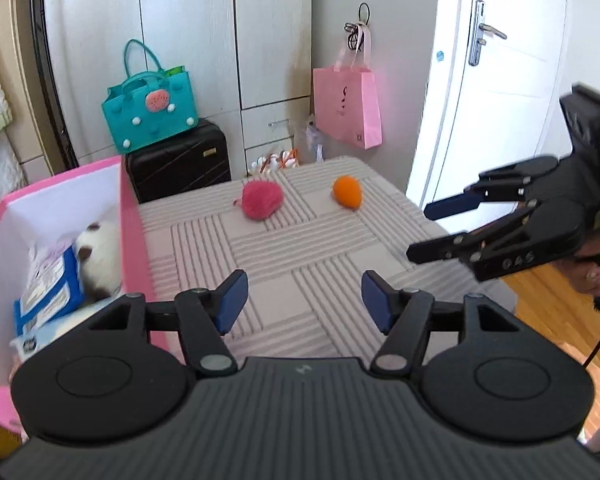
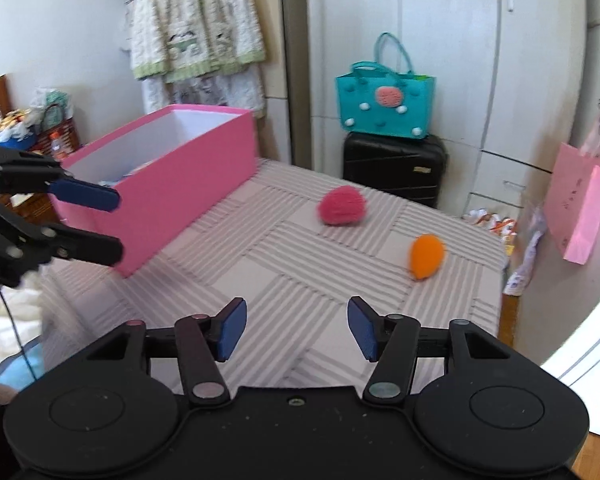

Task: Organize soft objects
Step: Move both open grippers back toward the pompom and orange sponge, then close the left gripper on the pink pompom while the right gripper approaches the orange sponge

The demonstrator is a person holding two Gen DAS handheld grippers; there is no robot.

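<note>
Since both grippers are hanging spread and empty, the right gripper [image 2: 296, 328] is sitting nearer the orange ball [image 2: 426, 255] by the mat's [image 2: 260, 264] far right edge; the left gripper [image 1: 304, 300] is facing the pink ball [image 1: 261, 201].

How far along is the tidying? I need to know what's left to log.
Done: a white plush and packets lie in the pink box. In hand: nothing; both hand-held grippers are open. Left: pink fuzzy toy and orange toy on the mat.
</note>
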